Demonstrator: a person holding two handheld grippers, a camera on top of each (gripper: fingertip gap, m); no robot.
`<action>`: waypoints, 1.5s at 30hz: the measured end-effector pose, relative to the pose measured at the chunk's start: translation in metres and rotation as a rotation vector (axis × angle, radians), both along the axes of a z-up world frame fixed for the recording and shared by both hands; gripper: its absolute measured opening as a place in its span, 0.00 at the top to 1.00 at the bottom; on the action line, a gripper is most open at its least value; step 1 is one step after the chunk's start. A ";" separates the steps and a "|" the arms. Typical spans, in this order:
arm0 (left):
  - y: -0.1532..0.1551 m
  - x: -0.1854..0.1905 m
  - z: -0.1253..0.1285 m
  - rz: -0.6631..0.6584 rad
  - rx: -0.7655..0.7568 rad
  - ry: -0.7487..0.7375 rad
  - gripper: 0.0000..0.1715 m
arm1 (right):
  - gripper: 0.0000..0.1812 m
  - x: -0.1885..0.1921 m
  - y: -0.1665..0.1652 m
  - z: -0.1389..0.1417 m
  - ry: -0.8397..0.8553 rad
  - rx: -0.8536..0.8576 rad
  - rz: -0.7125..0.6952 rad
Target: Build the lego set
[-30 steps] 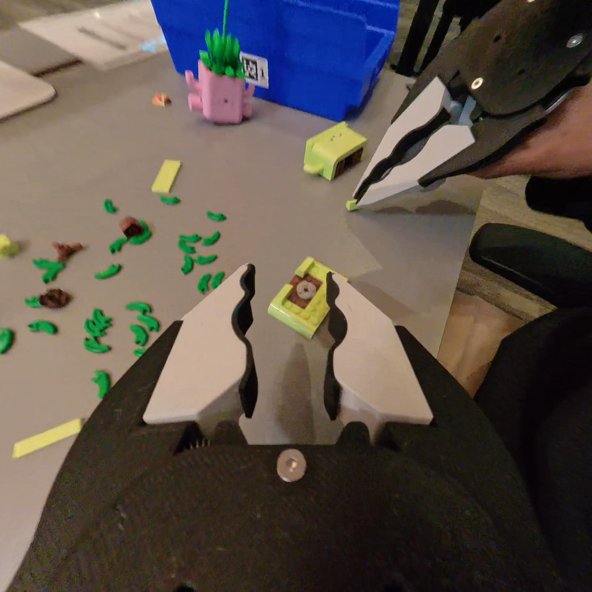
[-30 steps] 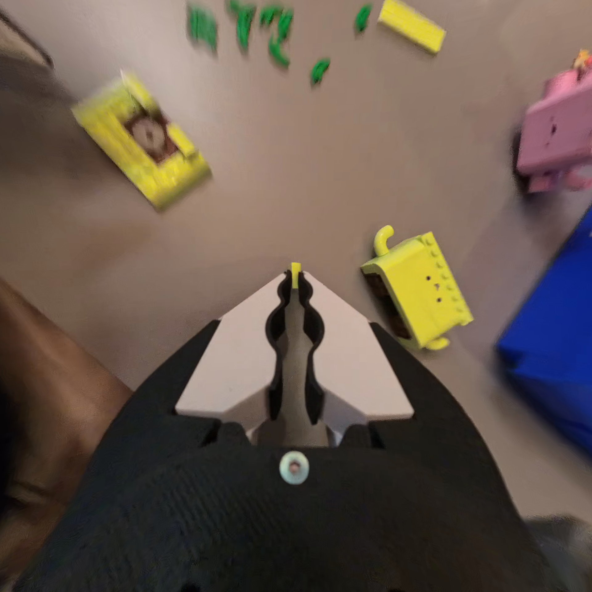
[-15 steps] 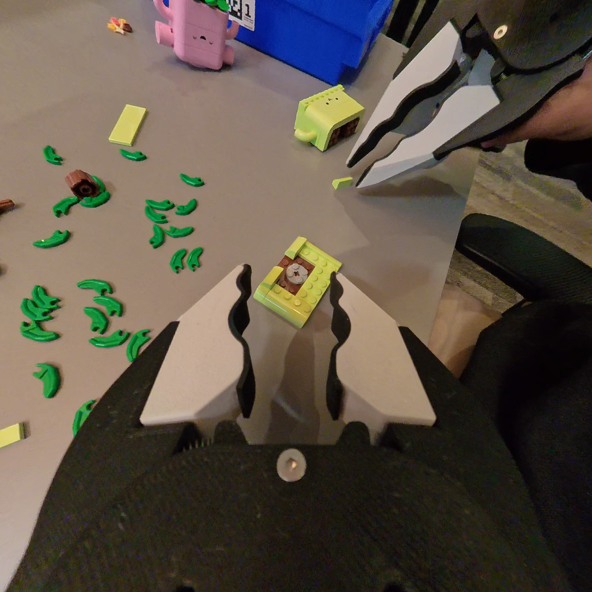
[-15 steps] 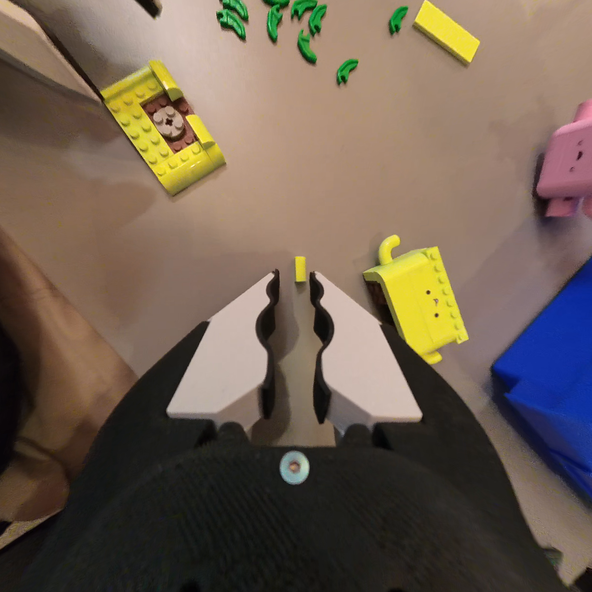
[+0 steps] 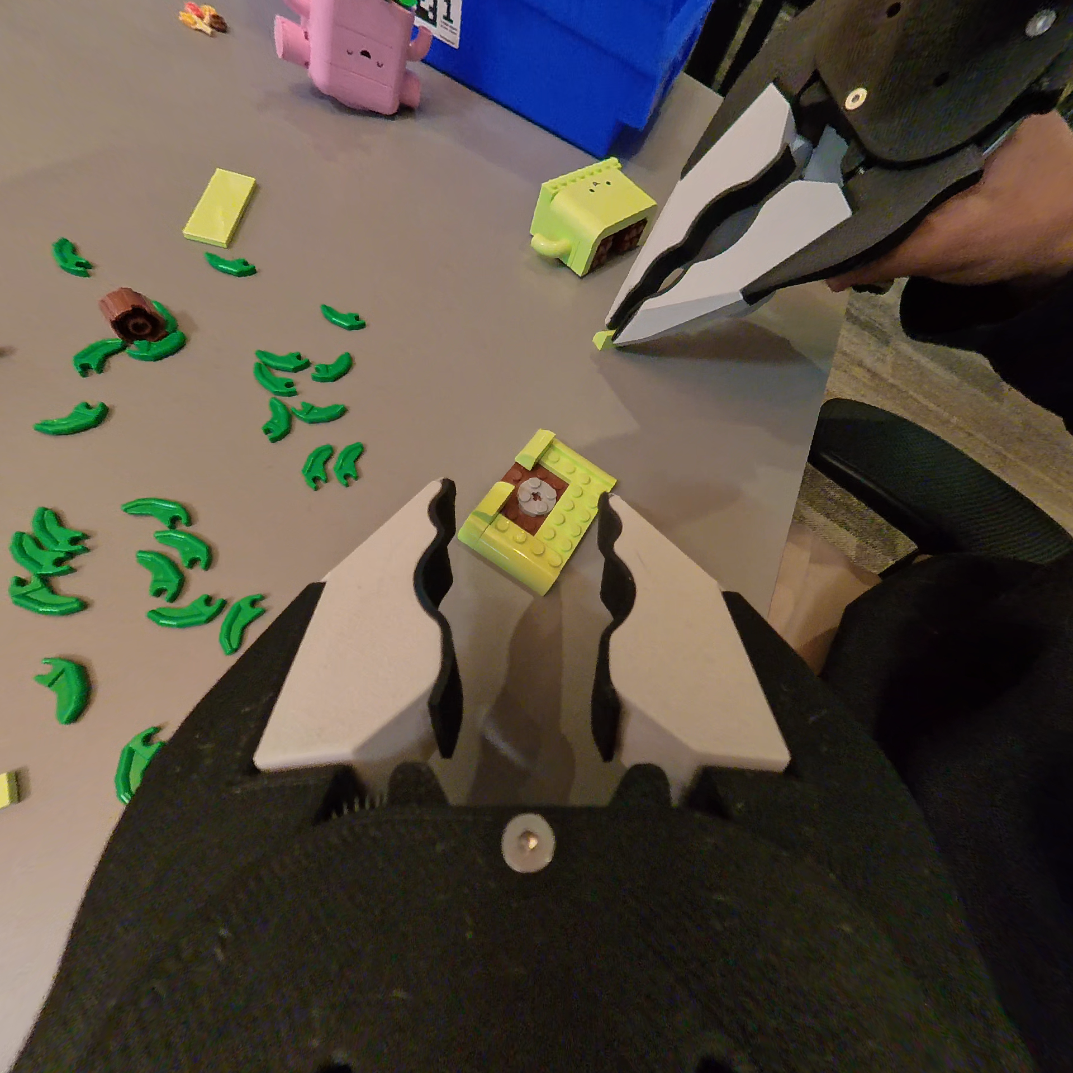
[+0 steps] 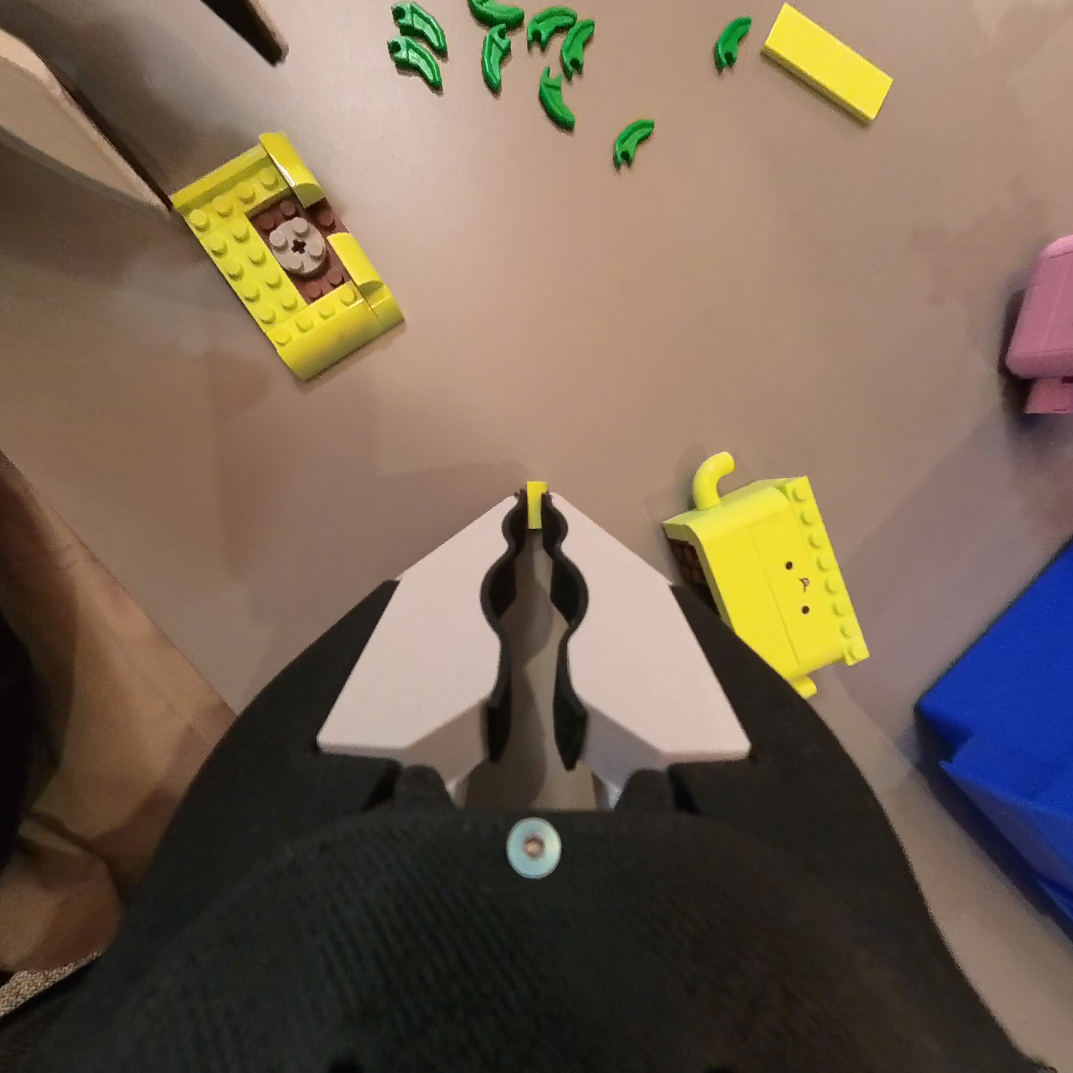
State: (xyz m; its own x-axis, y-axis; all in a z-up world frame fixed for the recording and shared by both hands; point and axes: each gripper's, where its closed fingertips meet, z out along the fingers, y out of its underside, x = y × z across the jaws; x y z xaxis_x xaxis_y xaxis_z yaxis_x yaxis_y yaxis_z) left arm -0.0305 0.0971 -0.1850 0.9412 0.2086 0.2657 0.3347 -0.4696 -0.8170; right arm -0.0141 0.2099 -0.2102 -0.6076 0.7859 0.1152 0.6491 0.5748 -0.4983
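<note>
Left wrist view: left gripper spread wide, holding nothing, tips low over the grey table on either side of the lime base plate, which lies flat near the table's right edge with a brown inset and a grey round stud piece at its middle; whether the fingers touch the plate cannot be told. Farther off, right gripper slanting down to the table, nearly closed, pinching a small lime piece at its tips. Just beyond, a lime cube figure lying on its side; behind it a blue bin and a pink cube figure. Scattered to the left: green leaf pieces, a brown stump piece, a flat lime tile. Right wrist view: right gripper closed down to a narrow gap, small lime piece clamped upright between the fingertips against the table. Lime base plate well apart at upper left, studs up. Lime cube figure near on the right, face dots showing, curved arm pointing up-frame. Blue bin at lower right, pink cube figure at the right edge, green leaf pieces and flat lime tile along the top.
</note>
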 end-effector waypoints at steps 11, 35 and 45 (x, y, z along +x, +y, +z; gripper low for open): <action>0.000 0.001 -0.003 -0.006 -0.019 -0.009 0.72 | 0.99 -0.014 -0.027 0.027 0.110 -0.077 0.083; 0.003 0.006 -0.019 -0.035 -0.130 0.025 0.75 | 0.99 -0.025 -0.107 0.015 0.048 0.042 0.502; 0.003 0.006 -0.019 -0.037 -0.130 0.011 0.76 | 1.00 -0.026 -0.107 0.011 0.039 0.030 0.538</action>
